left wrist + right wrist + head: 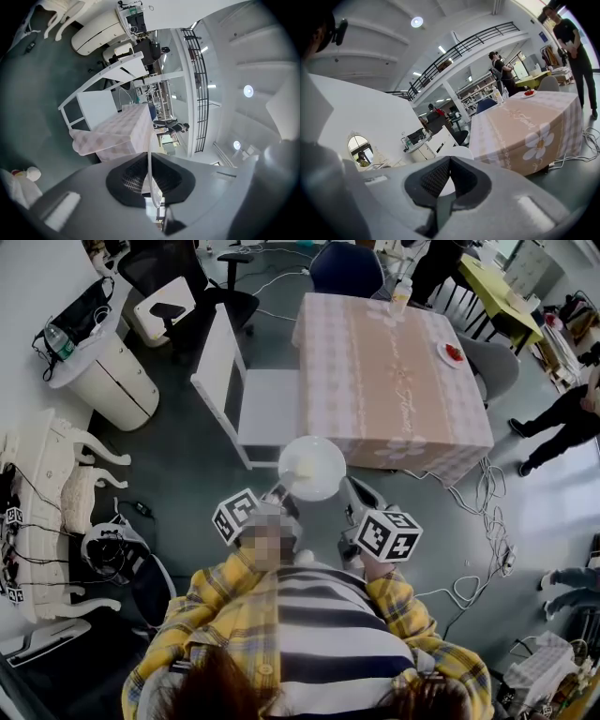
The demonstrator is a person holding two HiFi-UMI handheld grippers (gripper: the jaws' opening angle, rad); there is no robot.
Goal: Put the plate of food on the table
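Note:
I carry a white plate with a little pale food on it, held between both grippers in front of my body. My left gripper is shut on the plate's near left rim and my right gripper on its near right rim. In the left gripper view the plate shows edge-on, pinched in the gripper. In the right gripper view the plate pokes out past the closed gripper. The table with a pink cloth stands just ahead.
A white chair stands at the table's left side. On the table are a small plate with red food and a bottle. Cables lie on the floor to the right. A person stands at the far right.

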